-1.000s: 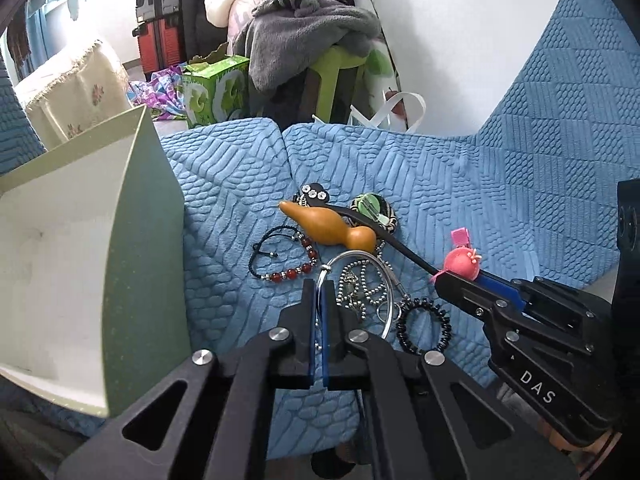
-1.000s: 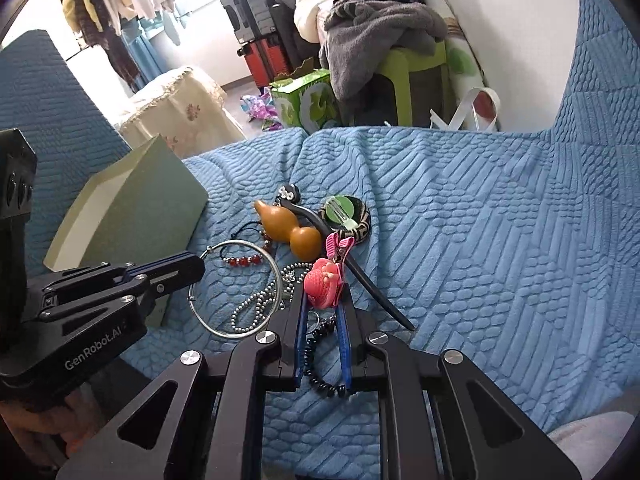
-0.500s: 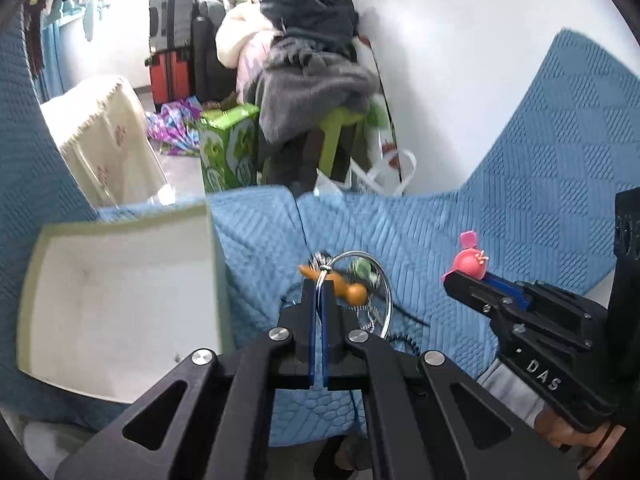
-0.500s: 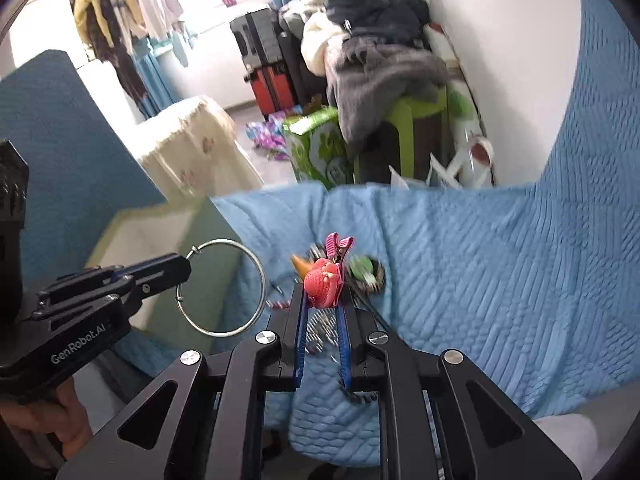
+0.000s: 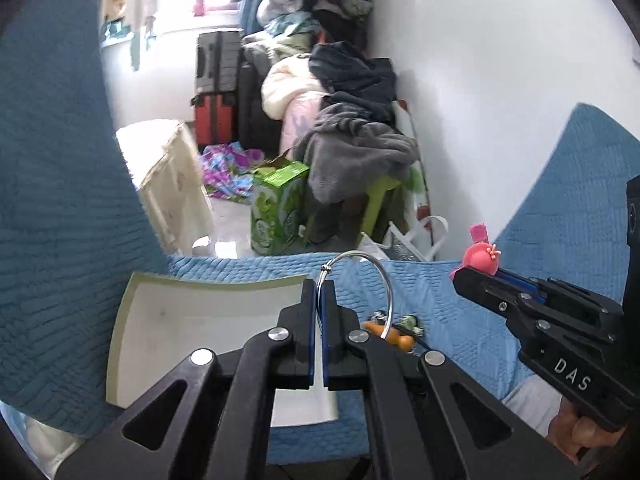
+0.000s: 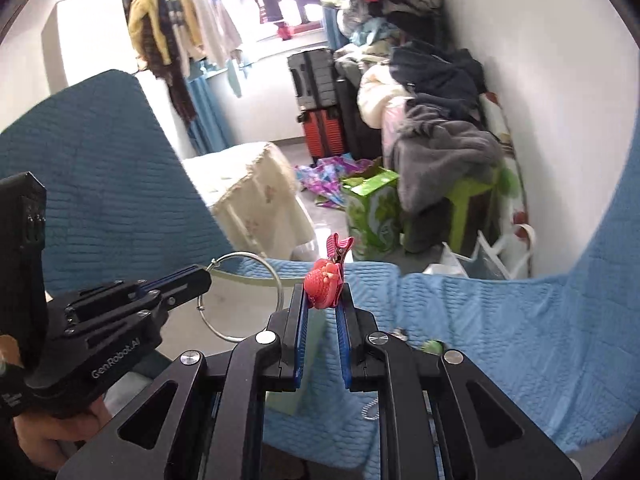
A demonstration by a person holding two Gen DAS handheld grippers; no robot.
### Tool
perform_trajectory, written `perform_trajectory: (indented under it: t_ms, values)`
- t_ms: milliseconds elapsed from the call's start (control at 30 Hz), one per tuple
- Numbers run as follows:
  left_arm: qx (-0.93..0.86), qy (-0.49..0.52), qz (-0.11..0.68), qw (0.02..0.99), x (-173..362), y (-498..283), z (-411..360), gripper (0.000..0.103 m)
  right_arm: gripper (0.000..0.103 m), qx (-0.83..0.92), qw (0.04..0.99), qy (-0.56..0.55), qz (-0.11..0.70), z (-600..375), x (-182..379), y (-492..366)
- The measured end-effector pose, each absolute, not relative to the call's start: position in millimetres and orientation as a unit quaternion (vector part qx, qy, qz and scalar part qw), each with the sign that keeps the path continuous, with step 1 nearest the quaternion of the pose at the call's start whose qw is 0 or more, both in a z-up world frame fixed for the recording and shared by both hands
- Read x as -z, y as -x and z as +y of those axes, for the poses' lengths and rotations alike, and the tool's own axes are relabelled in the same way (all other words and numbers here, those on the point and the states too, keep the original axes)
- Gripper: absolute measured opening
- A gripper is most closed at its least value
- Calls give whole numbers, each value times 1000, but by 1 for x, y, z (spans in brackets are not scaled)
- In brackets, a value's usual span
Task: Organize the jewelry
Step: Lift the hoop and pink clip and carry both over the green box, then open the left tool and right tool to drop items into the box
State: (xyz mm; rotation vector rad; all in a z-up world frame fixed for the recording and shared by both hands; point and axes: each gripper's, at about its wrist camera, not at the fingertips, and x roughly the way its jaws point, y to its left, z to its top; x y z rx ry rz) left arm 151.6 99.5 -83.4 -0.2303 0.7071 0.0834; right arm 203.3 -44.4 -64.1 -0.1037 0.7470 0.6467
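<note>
Silver wire is all we have to hold the bangle (image 5: 370,276) by, our left gripper (image 5: 319,292) pinched tight on it near its clasp above the open pale green box (image 5: 120,328), while our right gripper (image 6: 323,300) clamps the pink hair clip (image 6: 325,280) between its blue pads. We judge that the thin ring could swing or twist out of so narrow a pinch, or hit the clip held close beside it, and either could land back on the blue quilt (image 6: 500,320) among the remaining trinkets rather than in the box.
</note>
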Motion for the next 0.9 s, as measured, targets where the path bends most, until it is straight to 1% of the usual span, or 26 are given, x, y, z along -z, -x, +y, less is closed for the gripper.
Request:
perform_trajectory:
  t_ms: [233, 433, 600, 900]
  values:
    - [-70, 145, 371, 915, 124, -142, 154, 1, 12, -332, 852, 76, 398, 10, 109, -203]
    - [-93, 150, 401, 899, 159, -139, 185, 1, 12, -340, 829, 100, 432, 42, 150, -210]
    - [-95, 167, 430, 882, 186, -141, 196, 2, 12, -350, 805, 133, 461, 69, 182, -209]
    - [-95, 179, 449, 870, 208, -142, 197, 2, 12, -345, 792, 161, 476, 84, 202, -210]
